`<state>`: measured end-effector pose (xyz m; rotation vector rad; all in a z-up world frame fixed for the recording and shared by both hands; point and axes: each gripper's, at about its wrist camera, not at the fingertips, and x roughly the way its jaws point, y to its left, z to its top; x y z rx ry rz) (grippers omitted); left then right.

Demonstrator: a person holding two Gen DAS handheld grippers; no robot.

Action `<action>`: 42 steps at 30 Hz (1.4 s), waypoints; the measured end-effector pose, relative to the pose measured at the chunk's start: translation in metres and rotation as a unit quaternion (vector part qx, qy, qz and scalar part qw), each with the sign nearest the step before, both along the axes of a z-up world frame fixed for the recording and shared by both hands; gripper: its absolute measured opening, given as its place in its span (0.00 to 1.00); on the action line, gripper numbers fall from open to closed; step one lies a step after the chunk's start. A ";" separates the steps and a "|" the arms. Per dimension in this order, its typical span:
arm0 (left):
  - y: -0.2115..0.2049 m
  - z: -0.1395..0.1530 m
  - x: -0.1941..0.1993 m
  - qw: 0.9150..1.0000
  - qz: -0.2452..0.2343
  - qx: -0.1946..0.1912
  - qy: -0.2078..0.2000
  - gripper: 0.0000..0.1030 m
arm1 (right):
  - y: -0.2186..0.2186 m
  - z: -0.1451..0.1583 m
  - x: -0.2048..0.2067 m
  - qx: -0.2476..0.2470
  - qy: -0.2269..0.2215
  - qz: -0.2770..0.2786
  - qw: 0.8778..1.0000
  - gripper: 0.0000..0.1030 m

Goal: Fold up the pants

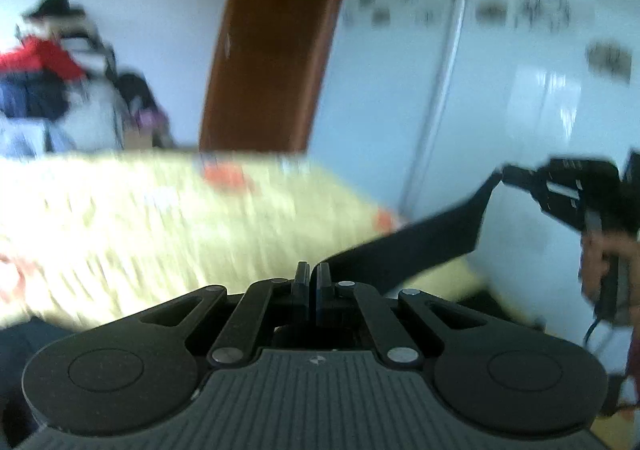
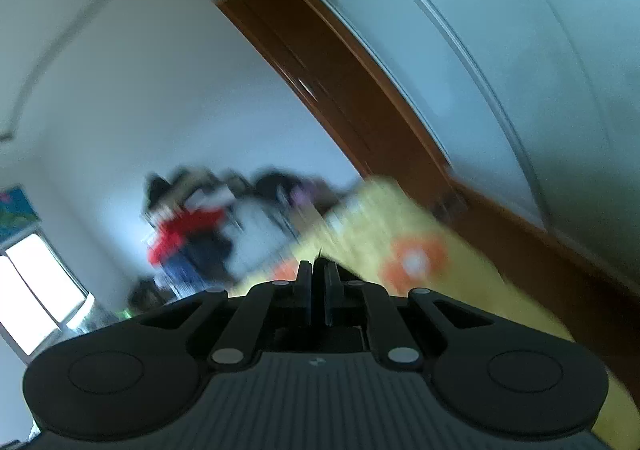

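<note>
The left gripper [image 1: 313, 274] has its 2 fingers pressed together on an edge of the dark pants [image 1: 420, 246], which stretch as a taut band up and to the right, above the yellow bedspread [image 1: 160, 226], to the right gripper [image 1: 505, 172], whose fingers pinch the far corner in front of the white wardrobe [image 1: 520, 110]. In the right wrist view, the right gripper [image 2: 317, 275] shows its fingers nearly closed with only a thin dark sliver of cloth at the tips, and the blurred bedspread [image 2: 460, 270] lies beyond.
</note>
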<state>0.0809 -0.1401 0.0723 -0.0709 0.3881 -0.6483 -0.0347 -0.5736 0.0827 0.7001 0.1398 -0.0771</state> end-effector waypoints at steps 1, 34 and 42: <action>0.003 0.009 -0.005 1.000 -0.003 -0.002 -0.014 0.00 | 0.003 0.011 -0.007 -0.016 -0.029 -0.003 0.999 0.06; -0.021 -0.042 -0.041 0.984 -0.032 0.177 -0.012 0.81 | -0.006 -0.119 0.087 0.285 0.018 0.100 0.953 0.80; -0.039 -0.069 -0.037 0.958 -0.070 0.277 -0.033 0.82 | 0.009 -0.107 0.076 0.231 0.129 0.087 0.960 0.81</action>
